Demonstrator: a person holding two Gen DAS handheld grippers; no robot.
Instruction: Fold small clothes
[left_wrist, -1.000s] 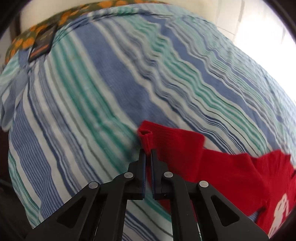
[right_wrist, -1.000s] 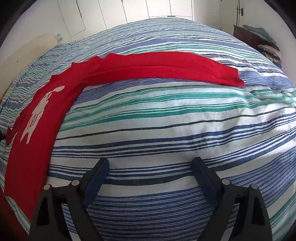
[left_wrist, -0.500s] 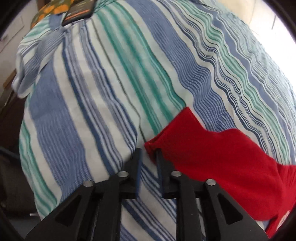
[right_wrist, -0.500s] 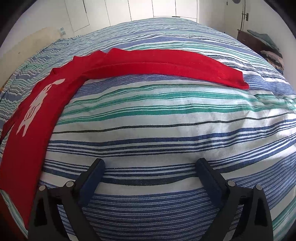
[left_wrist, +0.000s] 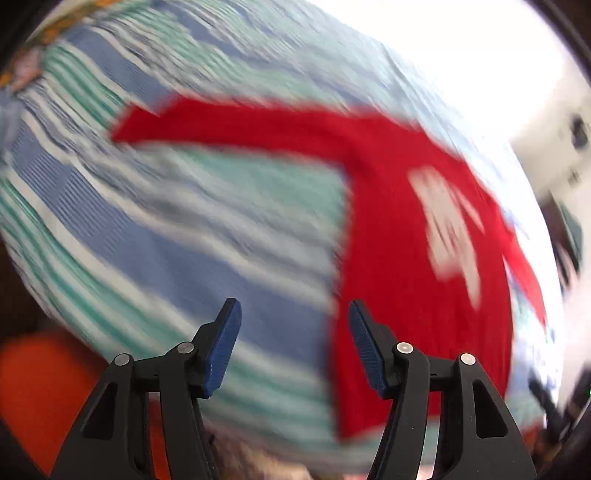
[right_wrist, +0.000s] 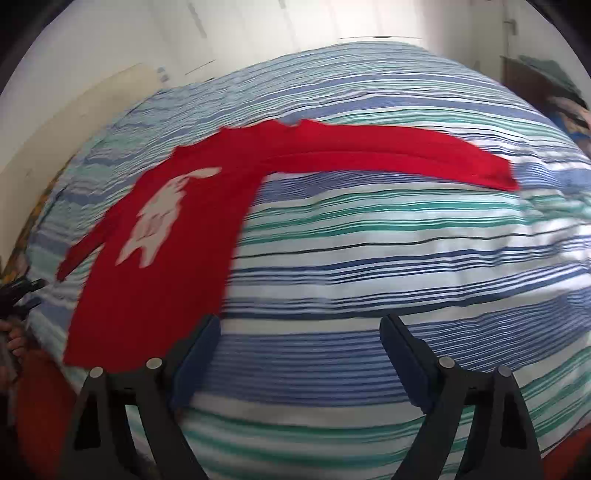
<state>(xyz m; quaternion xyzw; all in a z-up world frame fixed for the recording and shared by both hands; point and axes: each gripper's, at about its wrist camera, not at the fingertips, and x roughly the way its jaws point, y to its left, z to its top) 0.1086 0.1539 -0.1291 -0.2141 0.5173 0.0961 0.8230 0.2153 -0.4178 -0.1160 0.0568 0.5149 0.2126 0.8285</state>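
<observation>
1. The left gripper (left_wrist: 293, 343) is hovering above the striped bedspread (left_wrist: 177, 236), its blue-padded jaws spread wide and holding nothing; this view is heavily blurred.
2. The right gripper (right_wrist: 299, 363) is hanging low over the bedspread's near edge, jaws likewise standing wide apart and gripping nothing.
3. The red shirt (right_wrist: 177, 236) is lying flat on the bedspread with both sleeves stretched out and a white animal print (right_wrist: 159, 218) facing up.
4. In the left wrist view the shirt's body is sitting just beyond the right-hand finger, apart from it.
5. In the right wrist view the shirt's hem is lying just past the left-hand finger; one sleeve is reaching far right.
</observation>
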